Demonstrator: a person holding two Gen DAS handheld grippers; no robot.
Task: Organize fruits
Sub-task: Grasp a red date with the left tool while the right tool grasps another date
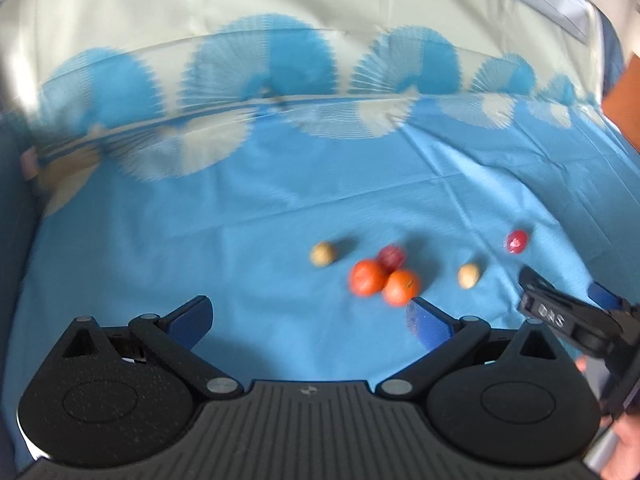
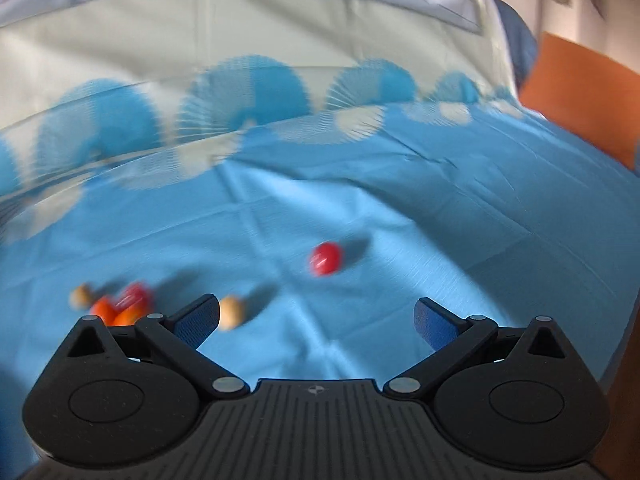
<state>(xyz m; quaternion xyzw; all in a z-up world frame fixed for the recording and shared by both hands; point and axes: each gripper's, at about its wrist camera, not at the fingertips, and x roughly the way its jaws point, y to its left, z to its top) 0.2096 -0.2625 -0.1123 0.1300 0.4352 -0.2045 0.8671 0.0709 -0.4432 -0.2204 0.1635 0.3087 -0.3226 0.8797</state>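
Observation:
Several small fruits lie on a blue tablecloth point(image 1: 240, 216). Two orange fruits point(image 1: 366, 277) touch each other with a dark red fruit point(image 1: 391, 257) right behind them. A tan fruit point(image 1: 322, 254) lies to their left and another tan fruit point(image 1: 468, 275) to their right. A lone red fruit point(image 1: 517, 241) lies further right; it also shows in the right wrist view point(image 2: 325, 259). My left gripper point(image 1: 310, 320) is open and empty, just short of the orange pair. My right gripper point(image 2: 318, 322) is open and empty, short of the red fruit, with a tan fruit point(image 2: 231, 312) by its left finger.
The cloth point(image 2: 400, 200) has creases and a white and blue fan pattern along its far edge point(image 1: 260, 92). A pale wall or curtain stands behind. An orange-brown surface point(image 2: 580, 96) stands at the far right. My right gripper's body point(image 1: 568, 320) shows at the right of the left wrist view.

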